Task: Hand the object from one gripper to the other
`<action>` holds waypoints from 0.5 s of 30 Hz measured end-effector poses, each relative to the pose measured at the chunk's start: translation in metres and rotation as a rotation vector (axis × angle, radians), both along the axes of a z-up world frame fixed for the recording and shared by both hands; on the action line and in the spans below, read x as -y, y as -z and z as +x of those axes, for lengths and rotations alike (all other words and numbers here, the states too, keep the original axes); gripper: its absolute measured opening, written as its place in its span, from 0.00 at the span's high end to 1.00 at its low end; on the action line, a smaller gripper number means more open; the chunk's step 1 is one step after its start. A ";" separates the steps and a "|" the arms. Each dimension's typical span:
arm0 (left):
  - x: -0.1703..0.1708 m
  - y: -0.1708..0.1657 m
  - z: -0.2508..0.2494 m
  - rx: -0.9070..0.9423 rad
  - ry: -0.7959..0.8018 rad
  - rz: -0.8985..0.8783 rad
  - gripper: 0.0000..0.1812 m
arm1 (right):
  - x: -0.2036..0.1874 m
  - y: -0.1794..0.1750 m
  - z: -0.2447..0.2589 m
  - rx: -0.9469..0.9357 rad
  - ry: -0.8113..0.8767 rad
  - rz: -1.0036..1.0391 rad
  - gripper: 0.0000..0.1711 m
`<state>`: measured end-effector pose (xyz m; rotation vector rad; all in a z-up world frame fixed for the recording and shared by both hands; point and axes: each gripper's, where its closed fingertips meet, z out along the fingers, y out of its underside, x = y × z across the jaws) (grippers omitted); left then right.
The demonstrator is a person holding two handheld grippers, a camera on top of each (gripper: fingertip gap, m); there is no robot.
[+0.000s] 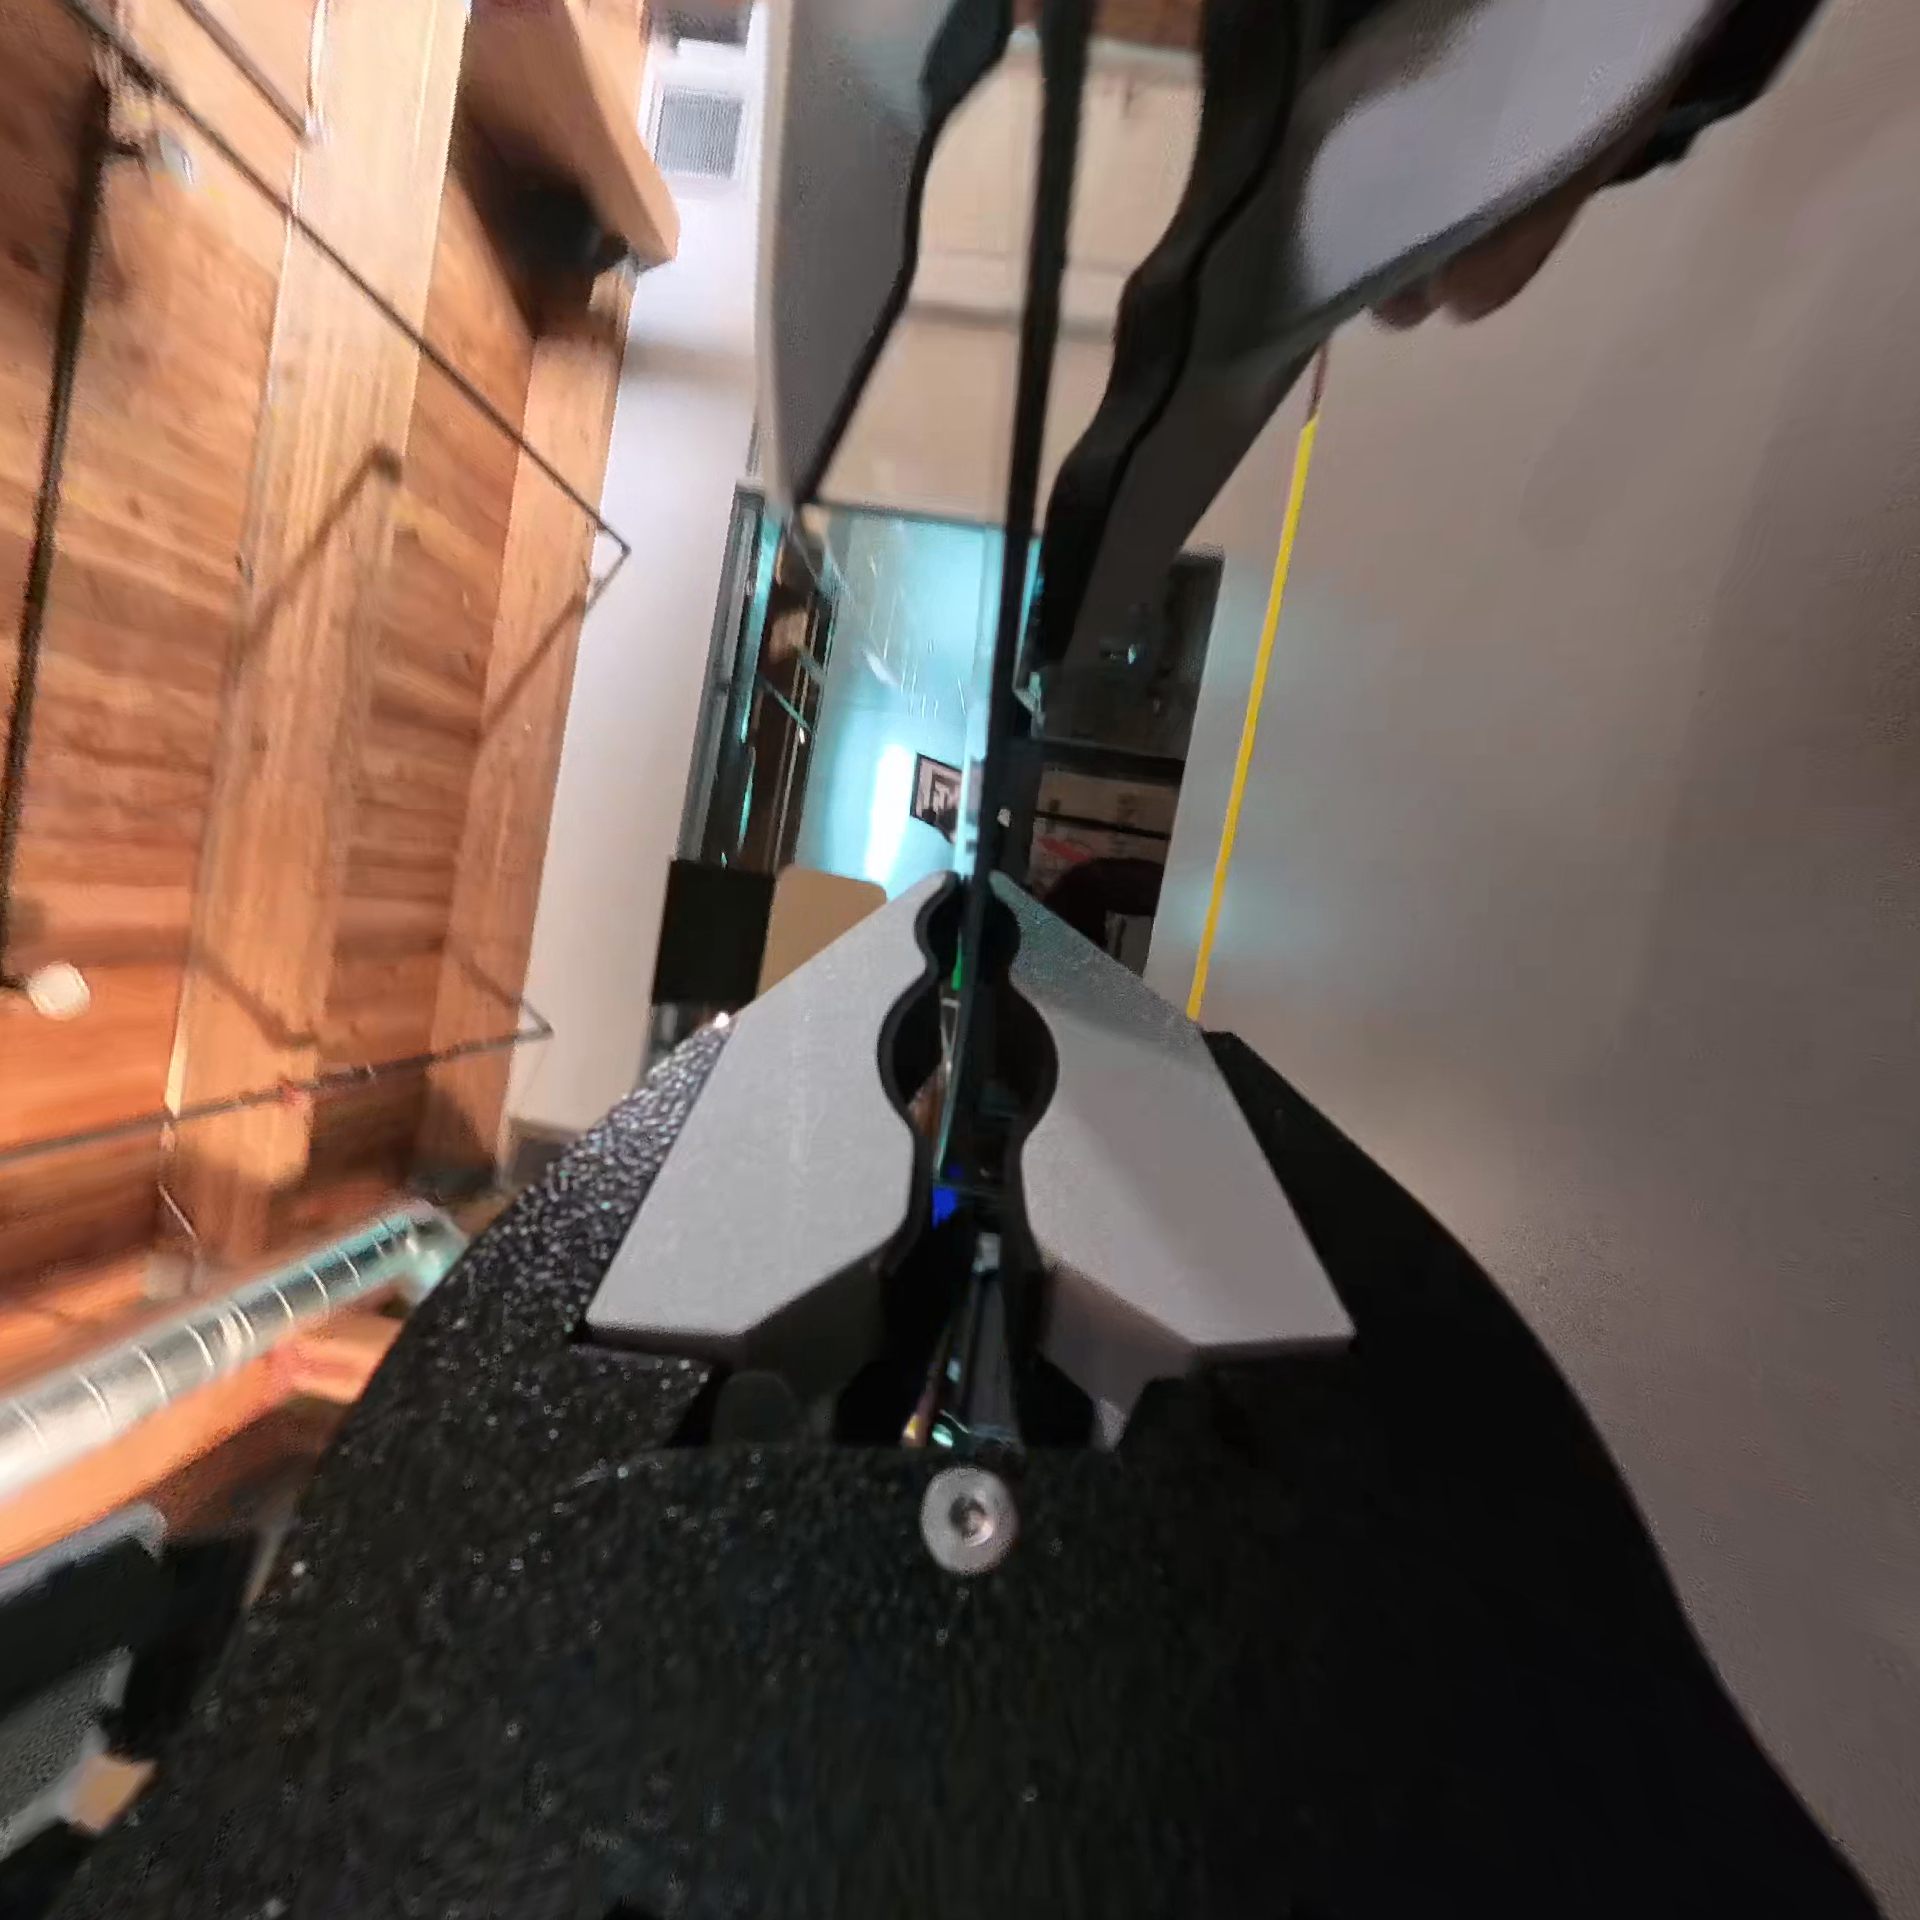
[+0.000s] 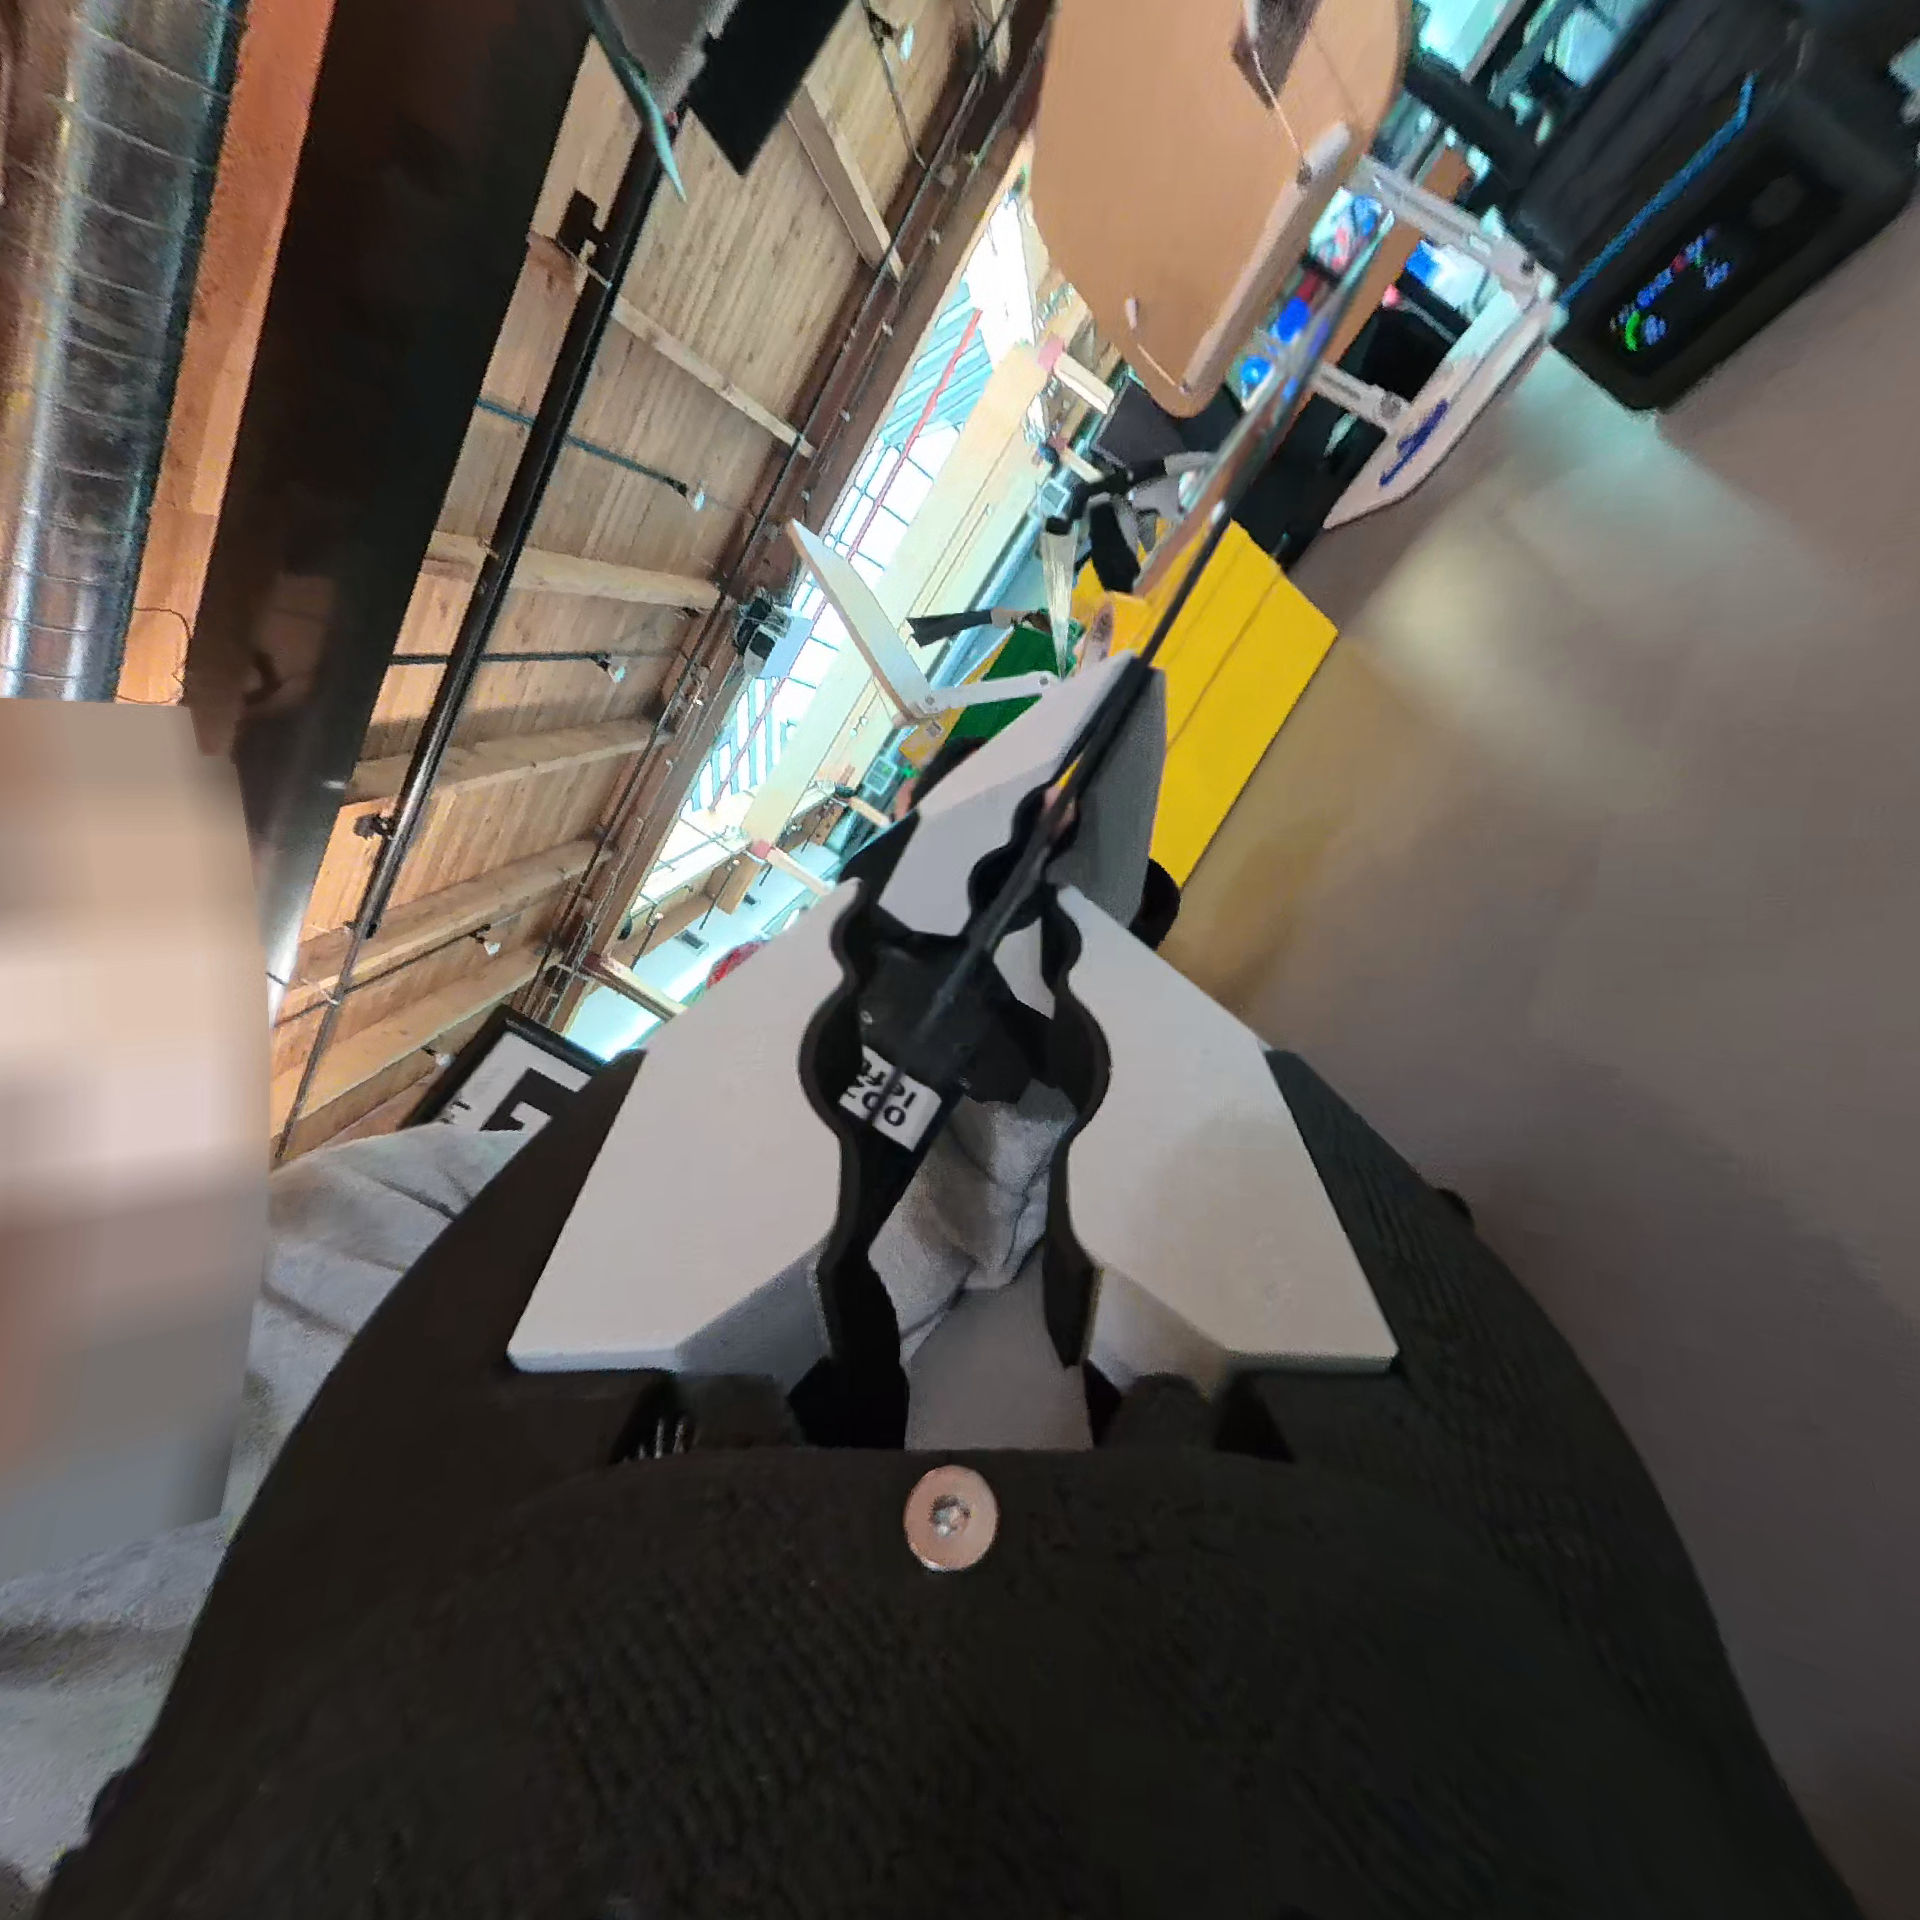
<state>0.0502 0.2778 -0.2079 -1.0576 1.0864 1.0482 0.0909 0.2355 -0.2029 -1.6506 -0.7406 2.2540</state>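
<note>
Where the left wrist view begins, the left gripper, black-bodied with grey fingers and wavy black pads, has its fingers pressed together on the task's thing, a thin black flat object seen edge-on. What it is, I cannot tell. The object runs straight on from the fingertips to the top of the view. There it passes between the spread black pads of the right gripper, whose handle a person's hand holds. In the right wrist view that gripper's own grey fingers stand apart on either side of the object, with clear gaps and no pinch. Just beyond their tips the left gripper's fingers clamp the same dark edge. A grey fabric sleeve lies low on the left of that view. Farther off, a yellow box-shaped cabinet stands closed, so its contents are hidden. A black case with a small lit display sits near the top right corner, also shut. In the left wrist view a ribbed chrome pole lies near. Beyond it a thin wire-frame rack hangs on a brown wooden plank wall; whether the rack holds anything is lost in blur.
</note>
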 end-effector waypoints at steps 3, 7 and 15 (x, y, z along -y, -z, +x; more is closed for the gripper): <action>-0.004 -0.007 -0.019 0.197 -0.024 -0.028 1.00 | -0.001 -0.017 0.004 -0.057 0.073 0.142 0.75; -0.007 -0.013 -0.046 0.515 -0.012 -0.070 1.00 | -0.001 -0.034 0.009 -0.121 0.174 0.330 0.70; 0.019 -0.049 -0.013 1.311 0.700 -0.397 1.00 | -0.033 -0.021 0.003 -0.060 0.442 0.435 0.65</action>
